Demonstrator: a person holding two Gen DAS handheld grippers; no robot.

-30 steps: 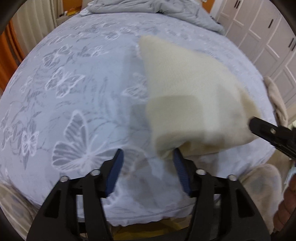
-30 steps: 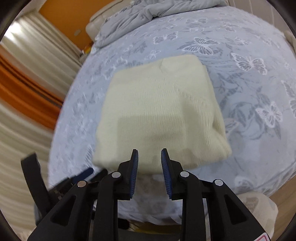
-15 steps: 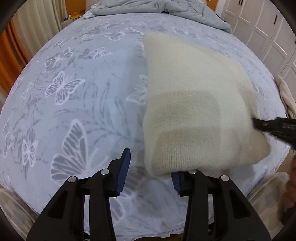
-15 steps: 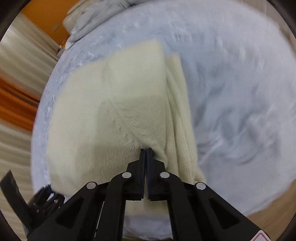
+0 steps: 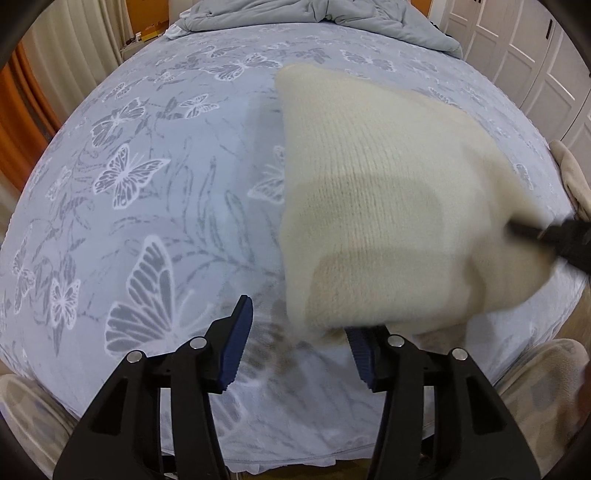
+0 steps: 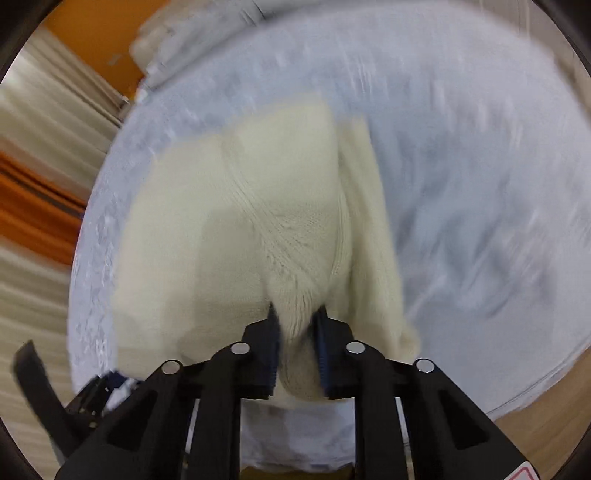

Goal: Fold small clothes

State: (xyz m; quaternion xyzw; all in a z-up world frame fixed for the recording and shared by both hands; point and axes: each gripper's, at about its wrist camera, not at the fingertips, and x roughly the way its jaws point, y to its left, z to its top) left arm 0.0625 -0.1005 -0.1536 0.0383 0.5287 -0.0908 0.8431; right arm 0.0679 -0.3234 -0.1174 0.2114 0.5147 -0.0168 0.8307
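A folded cream knitted garment (image 5: pixel 388 206) lies on the blue butterfly bedsheet (image 5: pixel 147 184). My left gripper (image 5: pixel 299 332) is open at the garment's near left corner; its right finger is partly hidden under the cloth. My right gripper (image 6: pixel 297 325) is shut on a bunched edge of the cream garment (image 6: pixel 258 206) and lifts it. It shows in the left wrist view as a dark blurred tip (image 5: pixel 546 236) at the garment's right corner.
A grey duvet (image 5: pixel 314 14) is heaped at the far end of the bed. White wardrobe doors (image 5: pixel 535 55) stand on the right, curtains (image 5: pixel 74 48) on the left. A beige cloth (image 5: pixel 572 177) hangs at the bed's right edge.
My right gripper went from open in front of the garment to shut on its edge, and the cloth now bunches up between the fingers. My left gripper moved in to the near left corner.
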